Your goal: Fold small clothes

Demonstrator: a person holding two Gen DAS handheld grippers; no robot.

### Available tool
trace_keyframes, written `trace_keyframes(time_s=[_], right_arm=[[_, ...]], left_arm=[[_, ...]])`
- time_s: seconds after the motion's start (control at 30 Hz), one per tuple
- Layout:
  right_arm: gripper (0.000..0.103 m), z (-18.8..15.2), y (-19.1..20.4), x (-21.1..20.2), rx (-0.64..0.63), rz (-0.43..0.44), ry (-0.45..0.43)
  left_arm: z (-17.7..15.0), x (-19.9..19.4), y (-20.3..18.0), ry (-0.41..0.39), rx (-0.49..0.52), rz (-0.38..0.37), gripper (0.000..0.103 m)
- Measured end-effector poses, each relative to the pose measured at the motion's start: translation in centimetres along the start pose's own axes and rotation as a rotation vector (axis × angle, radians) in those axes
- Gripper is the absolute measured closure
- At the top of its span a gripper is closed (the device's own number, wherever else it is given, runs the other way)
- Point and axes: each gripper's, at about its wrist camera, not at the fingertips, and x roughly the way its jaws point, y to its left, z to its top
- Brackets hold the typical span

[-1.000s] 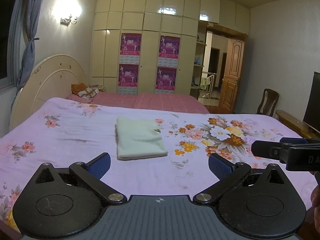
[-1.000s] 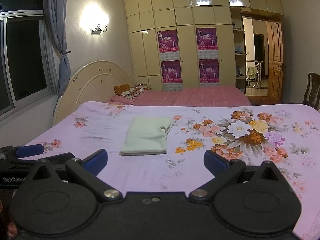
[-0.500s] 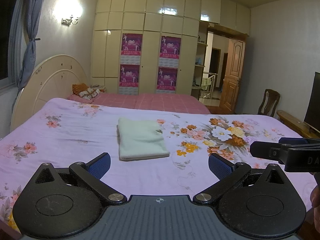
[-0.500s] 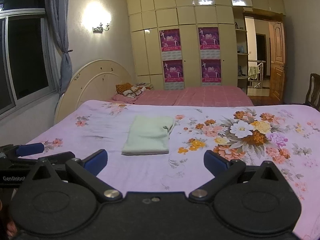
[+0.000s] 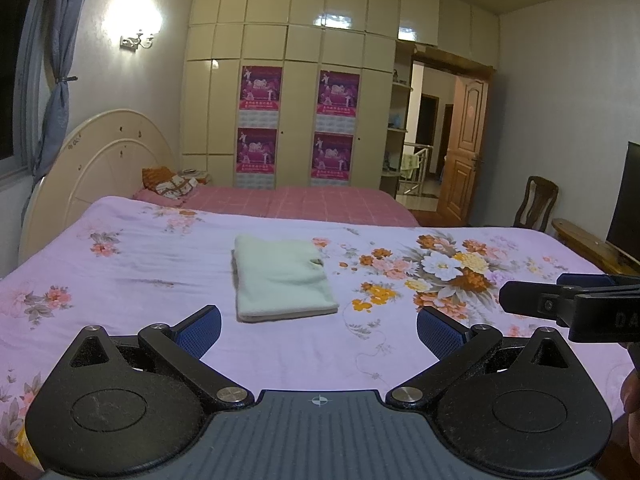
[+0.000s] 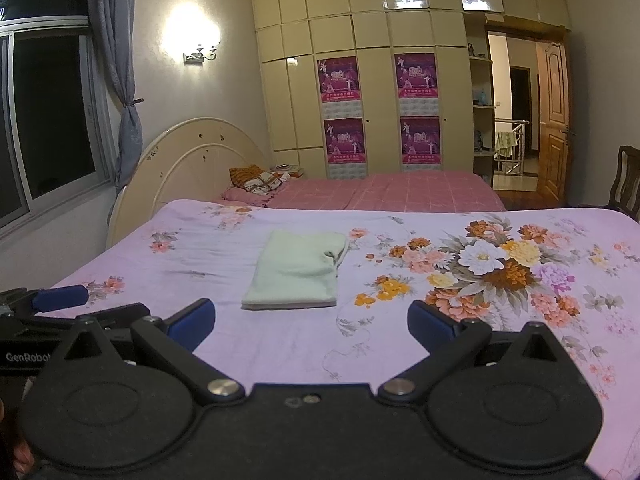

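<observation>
Folded garment (image 5: pixel 282 278), pale green: lies flat on the bedspread (image 5: pixel 120 280) mid-bed, a neat rectangle, long axis running away from the cameras toward the wardrobe (image 5: pixel 296 100), thick folded edge nearest. Left gripper (image 5: pixel 319 332): fingers spread wide, holding nothing, short of the garment. Right gripper (image 6: pixel 311 322): likewise wide apart, empty.

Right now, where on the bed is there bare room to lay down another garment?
Bare sheet lies between the folded green garment and both open tongs, left and right, and leftward toward the headboard. Nothing lies on the sheet's flower print to the right either.
</observation>
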Motion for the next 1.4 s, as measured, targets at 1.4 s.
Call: trace_keyframes(time_s=[1.4], right_arm=[[0.001, 0.3, -0.2, 0.5, 0.001, 0.031, 0.002]], left_arm=[[0.6, 0.8, 0.3, -0.003, 0.01, 0.034, 0.0]])
